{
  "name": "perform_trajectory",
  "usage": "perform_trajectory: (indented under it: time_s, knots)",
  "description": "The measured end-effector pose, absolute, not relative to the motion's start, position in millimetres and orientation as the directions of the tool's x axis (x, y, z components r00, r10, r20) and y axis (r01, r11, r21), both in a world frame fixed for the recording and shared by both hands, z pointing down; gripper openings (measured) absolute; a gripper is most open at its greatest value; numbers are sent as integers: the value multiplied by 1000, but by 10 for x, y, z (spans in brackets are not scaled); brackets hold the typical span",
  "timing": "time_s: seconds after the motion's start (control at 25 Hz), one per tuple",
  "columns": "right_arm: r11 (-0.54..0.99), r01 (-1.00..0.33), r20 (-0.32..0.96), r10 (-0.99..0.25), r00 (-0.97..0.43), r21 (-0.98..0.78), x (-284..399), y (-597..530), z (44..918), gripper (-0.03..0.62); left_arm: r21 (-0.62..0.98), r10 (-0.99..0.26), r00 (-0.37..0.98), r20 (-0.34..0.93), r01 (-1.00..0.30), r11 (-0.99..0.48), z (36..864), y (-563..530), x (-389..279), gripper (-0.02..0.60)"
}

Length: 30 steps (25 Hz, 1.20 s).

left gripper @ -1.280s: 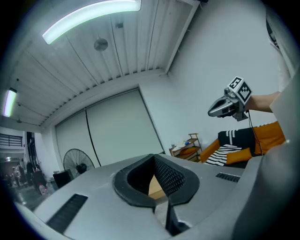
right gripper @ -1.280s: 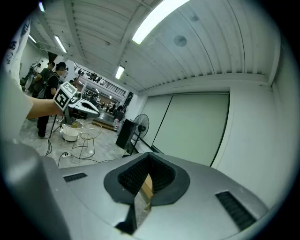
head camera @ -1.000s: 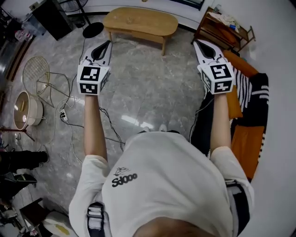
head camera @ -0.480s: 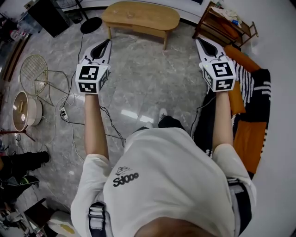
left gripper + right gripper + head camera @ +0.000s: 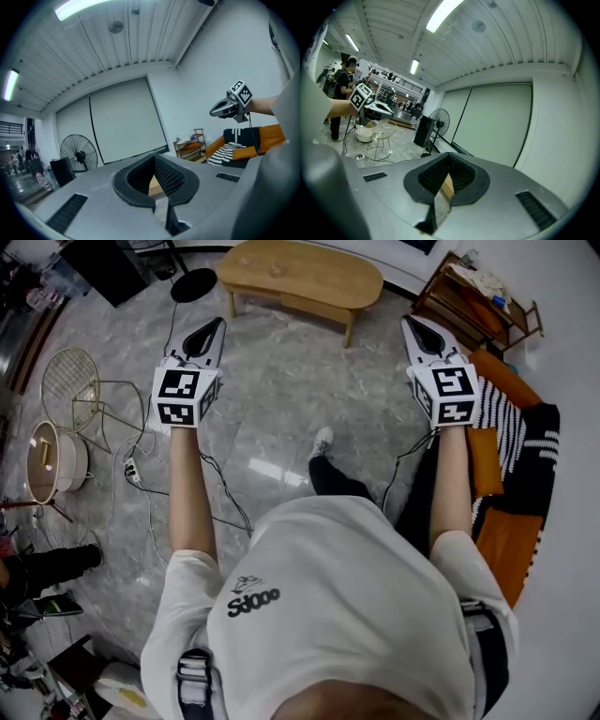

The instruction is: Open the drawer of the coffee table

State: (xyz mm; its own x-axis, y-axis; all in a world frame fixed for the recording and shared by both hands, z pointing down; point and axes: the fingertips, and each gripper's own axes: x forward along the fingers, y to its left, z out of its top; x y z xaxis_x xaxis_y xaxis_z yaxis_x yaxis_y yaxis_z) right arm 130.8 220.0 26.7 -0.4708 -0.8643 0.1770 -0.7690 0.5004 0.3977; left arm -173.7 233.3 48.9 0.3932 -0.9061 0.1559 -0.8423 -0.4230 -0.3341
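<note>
Coffee table (image 5: 300, 276), oval light-wood top, short legs, left tongs (image 5: 218, 325) and right tongs (image 5: 410, 322) closed, empty

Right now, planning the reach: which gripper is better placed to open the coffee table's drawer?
Left, narrowly: the left gripper sits nearer the coffee table than the right gripper. Both are shut and short of it; no drawer shows.

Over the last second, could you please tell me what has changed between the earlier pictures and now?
The person has stepped forward: a leg and a light shoe now show ahead of the torso, and the wooden coffee table appears nearer and further right in the head view. Nothing was taken hold of or let go. The left gripper and right gripper stay shut, empty and held out ahead.
</note>
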Motion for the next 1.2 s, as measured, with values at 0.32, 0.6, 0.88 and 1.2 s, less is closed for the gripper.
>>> perform_trajectory:
  time_s: [0.32,0.6,0.88,1.2]
  knots:
    - [540,-763,184,-841,-509,355,1411,876,325,6,-360,-903,395,170,-828,-430,439,961,-1625,17]
    - [518,-780,182,-855,-486,351,1628,-222,344,6,-379,-901,399,170,-817,-434,300,-110,-1476,17]
    - [514,-784,178,-858,-483,348,1765,-879,372,6,-405,-889,421,178,-792,-457,316,-750,-1250,17]
    - [508,-791,210,-861,-463,341,1853,-1238,514,6,-340,-894,403,195,-827,-447,504,-1149,-1255,17]
